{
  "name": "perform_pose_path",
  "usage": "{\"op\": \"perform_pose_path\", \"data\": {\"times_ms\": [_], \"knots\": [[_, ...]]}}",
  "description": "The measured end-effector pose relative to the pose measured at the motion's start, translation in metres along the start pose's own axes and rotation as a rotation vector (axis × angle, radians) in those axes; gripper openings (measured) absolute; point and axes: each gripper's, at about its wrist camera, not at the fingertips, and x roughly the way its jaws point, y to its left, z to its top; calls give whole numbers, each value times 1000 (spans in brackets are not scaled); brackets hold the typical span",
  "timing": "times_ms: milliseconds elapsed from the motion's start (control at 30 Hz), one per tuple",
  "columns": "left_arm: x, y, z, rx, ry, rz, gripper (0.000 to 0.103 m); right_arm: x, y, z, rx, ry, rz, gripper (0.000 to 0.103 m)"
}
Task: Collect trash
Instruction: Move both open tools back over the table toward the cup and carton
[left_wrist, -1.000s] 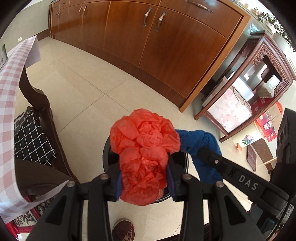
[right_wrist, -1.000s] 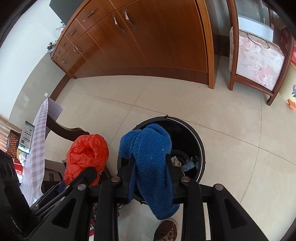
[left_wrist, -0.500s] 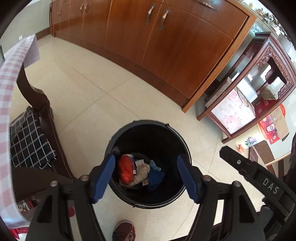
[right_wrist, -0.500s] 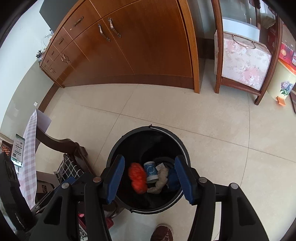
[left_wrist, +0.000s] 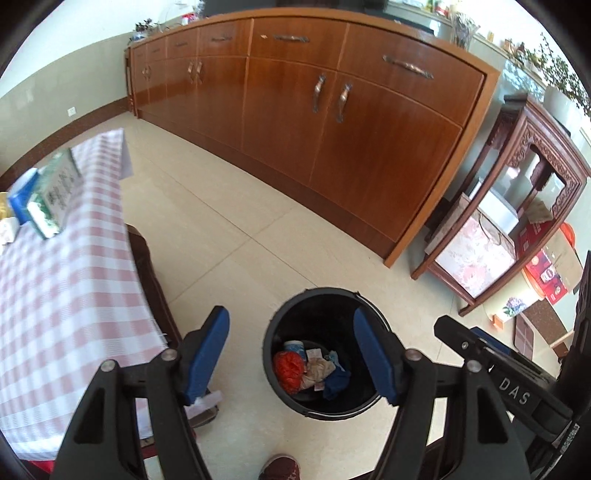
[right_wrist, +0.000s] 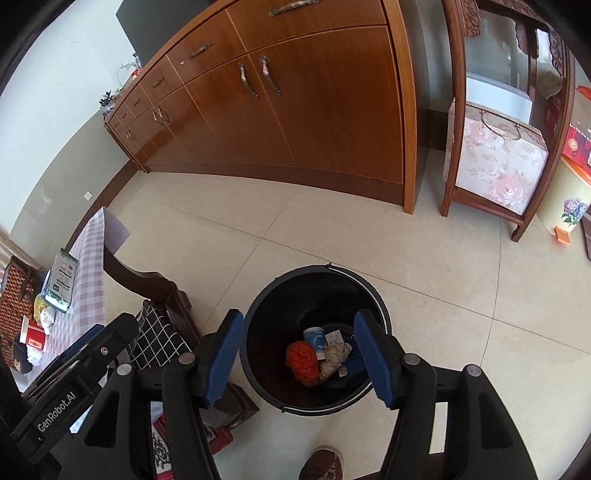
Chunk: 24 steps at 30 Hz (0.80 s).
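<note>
Hovering above the round black plastic trash bin (left_wrist: 325, 350), the left gripper (left_wrist: 291, 354) and right gripper (right_wrist: 299, 354) are both seen with jaws apart and empty; the jaws have just been opening. The crumpled orange plastic bag (right_wrist: 302, 357) and the blue knitted cloth (left_wrist: 335, 384) are seen lying inside the bin. Further scraps are seen leftward on the pink checked tablecloth (right_wrist: 88, 273), nearer the left gripper, past a dark wooden chair (right_wrist: 147, 284). Open tiled floor (left_wrist: 229, 221) is left beyond.
</note>
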Motion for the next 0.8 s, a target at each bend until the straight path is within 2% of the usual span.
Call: {"op": "perform_pose_path", "data": {"times_ms": [267,800], "knots": [[-42,64,-2,-114,-76,95,72,-17,65,3,-105,-29,109,70],[-103,203,-28,-362,-157,305,72,-22,233,-29,-367,-5,329,72]]}}
